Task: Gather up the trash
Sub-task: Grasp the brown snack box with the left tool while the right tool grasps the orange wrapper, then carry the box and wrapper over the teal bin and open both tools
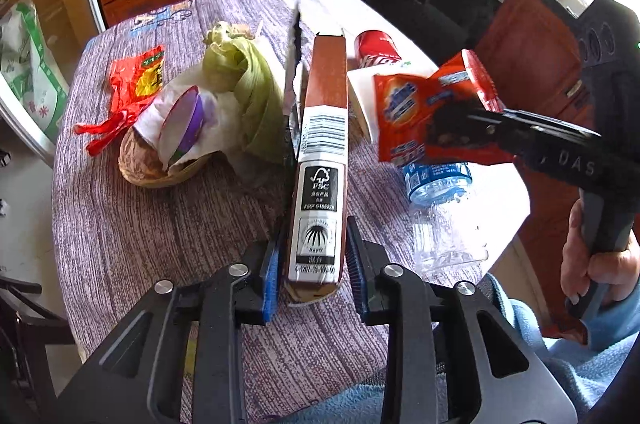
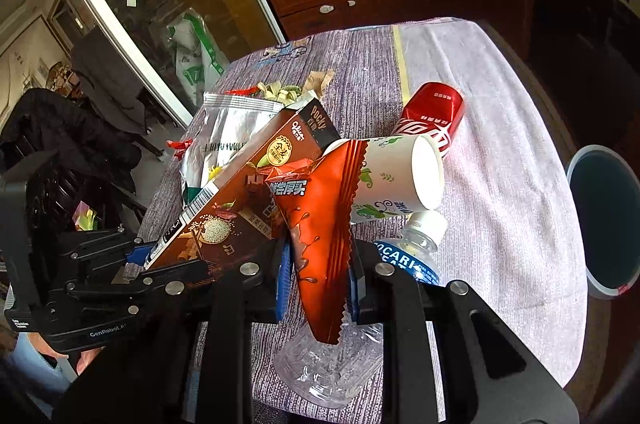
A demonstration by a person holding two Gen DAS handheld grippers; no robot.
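My left gripper is shut on the lower end of a brown Pocky box, seen edge-on and held tilted above the table. In the right wrist view the same box slopes up from the left gripper. My right gripper is shut on an orange-red snack wrapper, lifted clear of the table. In the left wrist view the right gripper reaches in from the right with that wrapper. On the cloth lie a red cola can, a paper cup and a clear plastic bottle.
A dark round bin stands on the floor right of the table. A silver foil bag, green leaves, a woven bowl with tissue and a red wrapper lie on the purple-grey tablecloth. A hand holds the right gripper's handle.
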